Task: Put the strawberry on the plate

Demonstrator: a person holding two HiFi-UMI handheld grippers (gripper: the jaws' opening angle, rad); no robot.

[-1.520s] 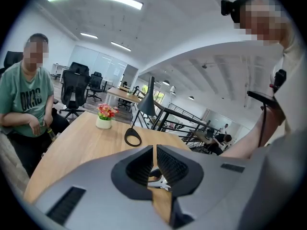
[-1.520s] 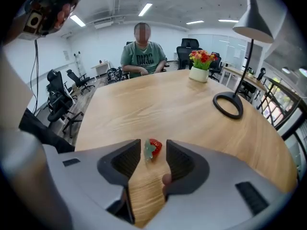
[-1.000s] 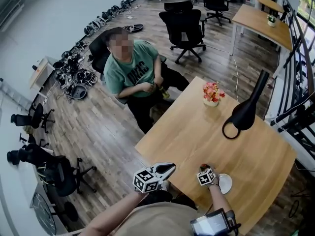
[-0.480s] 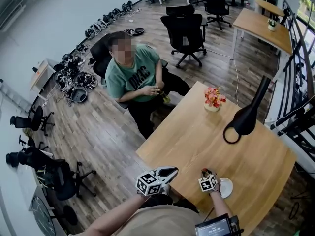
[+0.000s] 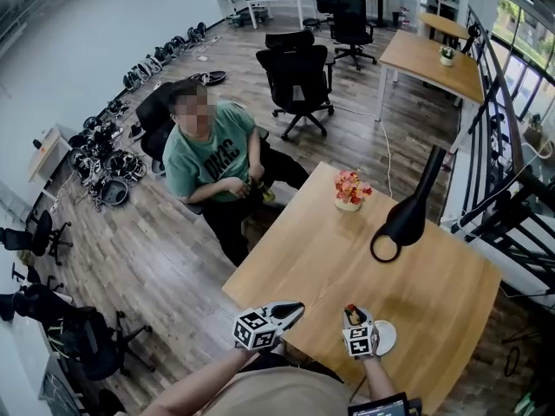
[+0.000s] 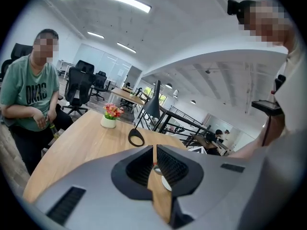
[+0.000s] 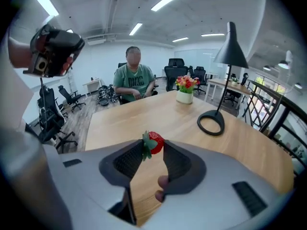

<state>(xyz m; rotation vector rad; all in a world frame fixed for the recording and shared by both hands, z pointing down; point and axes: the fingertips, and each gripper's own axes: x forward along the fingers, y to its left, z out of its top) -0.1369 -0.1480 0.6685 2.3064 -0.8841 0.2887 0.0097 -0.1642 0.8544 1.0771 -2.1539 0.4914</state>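
Right gripper (image 7: 153,148): I see it clamped on strawberry (image 7: 155,141)
Left gripper (image 6: 154,151): jaws together, empty
Plate (image 5: 389,334): just beside my right gripper

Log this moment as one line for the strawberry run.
right tongs: shut on strawberry | left tongs: shut, empty | plate: strawberry not yet on it

Head view: plate (image 5: 388,337) half hidden behind the right gripper (image 5: 351,315) — only its right rim shows. The strawberry (image 5: 350,310) is too small for detail there. Left gripper view: plate is just a white sliver between the jaws.
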